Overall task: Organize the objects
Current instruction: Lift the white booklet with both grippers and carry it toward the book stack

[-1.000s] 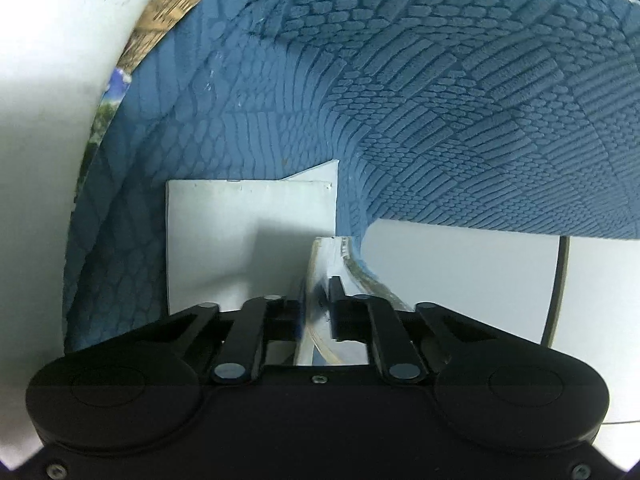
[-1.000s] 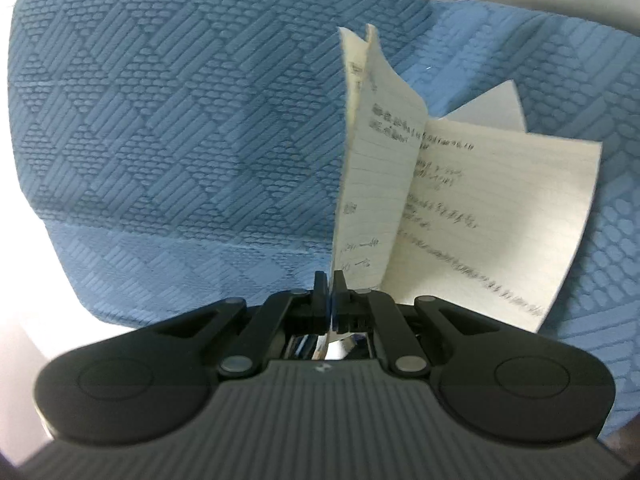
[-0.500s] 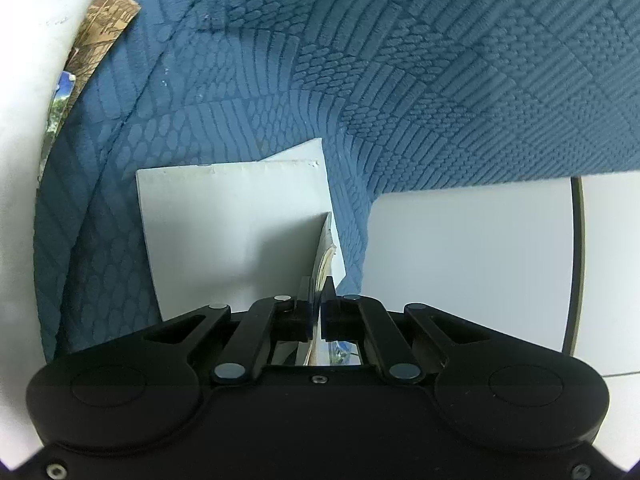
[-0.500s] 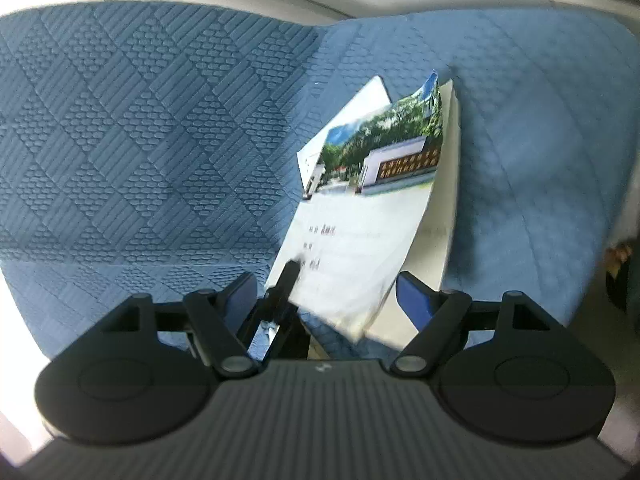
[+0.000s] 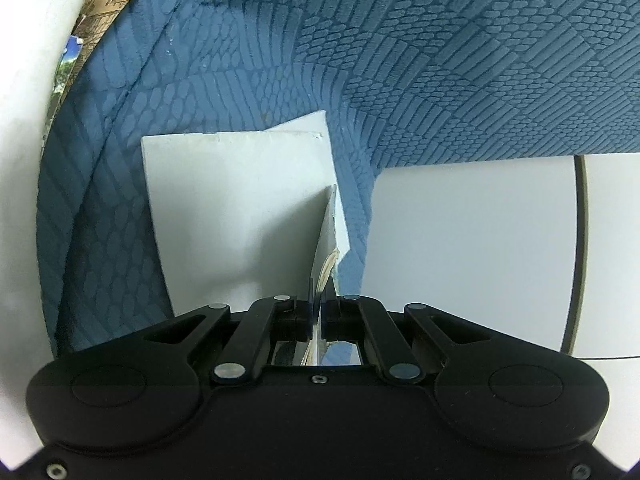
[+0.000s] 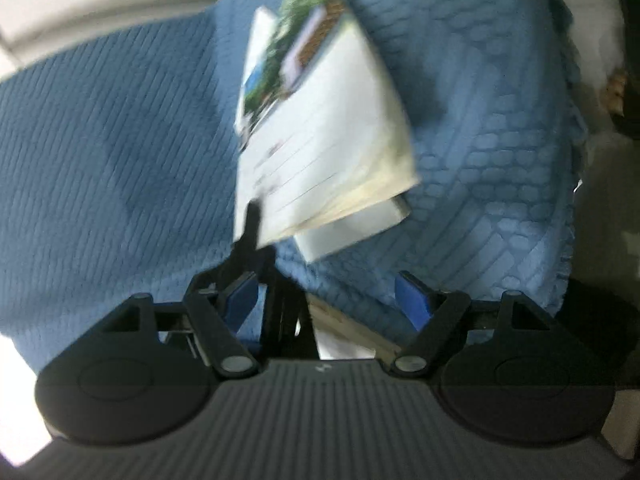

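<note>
Blue quilted fabric with a raised diamond and scale pattern (image 5: 460, 72) fills both views; we read it as a padded cover draped over a white surface (image 5: 472, 248) that shows at right in the left wrist view.

Task item: thin white paper notebook with lined pages and a photo strip on its cover (image 6: 320, 128). In the right wrist view it lies on the fabric ahead of the right tool, tilted, with a second white sheet or cover poking out underneath at its lower right. That view is motion-blurred, so we can't read the print.

Left tool (image 5: 319, 312): pressed together, pinching the near edge of the notebook; the held leaf stands up on edge from the white cover (image 5: 232, 216) lying flat on the fabric.

Right tool (image 6: 326, 300): spread wide, blue pads visible on both sides. Its jaws have just been opening, nothing pressed between them. The left tool's black tip shows at the notebook's lower left corner.

Far left in the left wrist view: brown printed card edge (image 5: 108, 4) tucked between the fabric and a white curved wall (image 5: 24, 120).
</note>
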The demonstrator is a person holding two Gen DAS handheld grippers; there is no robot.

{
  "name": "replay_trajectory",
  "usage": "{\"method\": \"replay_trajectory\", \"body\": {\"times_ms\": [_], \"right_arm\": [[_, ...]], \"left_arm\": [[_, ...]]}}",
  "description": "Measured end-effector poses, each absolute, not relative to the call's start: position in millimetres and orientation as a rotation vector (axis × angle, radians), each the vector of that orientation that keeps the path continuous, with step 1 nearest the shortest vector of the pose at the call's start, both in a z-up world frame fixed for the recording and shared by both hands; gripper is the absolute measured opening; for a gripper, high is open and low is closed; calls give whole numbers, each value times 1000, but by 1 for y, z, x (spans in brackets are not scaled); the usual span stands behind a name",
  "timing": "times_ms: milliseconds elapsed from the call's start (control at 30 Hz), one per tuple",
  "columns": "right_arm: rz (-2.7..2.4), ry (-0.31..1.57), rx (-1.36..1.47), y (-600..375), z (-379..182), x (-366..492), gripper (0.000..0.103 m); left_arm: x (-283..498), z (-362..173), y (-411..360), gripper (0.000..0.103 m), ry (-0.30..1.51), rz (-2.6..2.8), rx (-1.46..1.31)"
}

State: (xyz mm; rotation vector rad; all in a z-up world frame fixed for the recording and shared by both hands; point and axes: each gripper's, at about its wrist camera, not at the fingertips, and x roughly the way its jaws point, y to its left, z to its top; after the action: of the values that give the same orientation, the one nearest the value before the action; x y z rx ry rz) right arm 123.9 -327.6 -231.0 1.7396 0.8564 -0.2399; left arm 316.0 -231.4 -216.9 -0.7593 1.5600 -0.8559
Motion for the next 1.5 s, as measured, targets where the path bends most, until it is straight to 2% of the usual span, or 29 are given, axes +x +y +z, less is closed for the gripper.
{"method": "replay_trajectory", "body": {"times_ms": [167,233,300,333,400,500,833,1100,1500], "right_arm": [[-331,744,1758,-341,-238,122,71],[-368,723,1726,-349,-234,123,64],[-393,719,1690,-356,-231,126,49],[-392,722,1669,-359,-229,129,34],[-373,746,1613,-363,-225,137,18],[-369,765,1509,-369,-210,144,11],[-254,798,1310,-377,-163,152,9],[-120,826,1259,-370,-127,144,9],[136,860,1199,-336,-56,162,9]], "left_arm": [[312,-217,-228,2,1563,-864,-772],[309,-219,-226,2,1573,-855,-780],[307,-220,-226,1,1581,-854,-777],[306,-221,-226,1,1583,-858,-777],[301,-220,-223,1,1586,-863,-796],[295,-221,-219,1,1603,-861,-814],[278,-196,-194,2,1567,-892,-877],[266,-163,-162,4,1507,-879,-891],[279,-80,-94,8,1365,-851,-948]]}}
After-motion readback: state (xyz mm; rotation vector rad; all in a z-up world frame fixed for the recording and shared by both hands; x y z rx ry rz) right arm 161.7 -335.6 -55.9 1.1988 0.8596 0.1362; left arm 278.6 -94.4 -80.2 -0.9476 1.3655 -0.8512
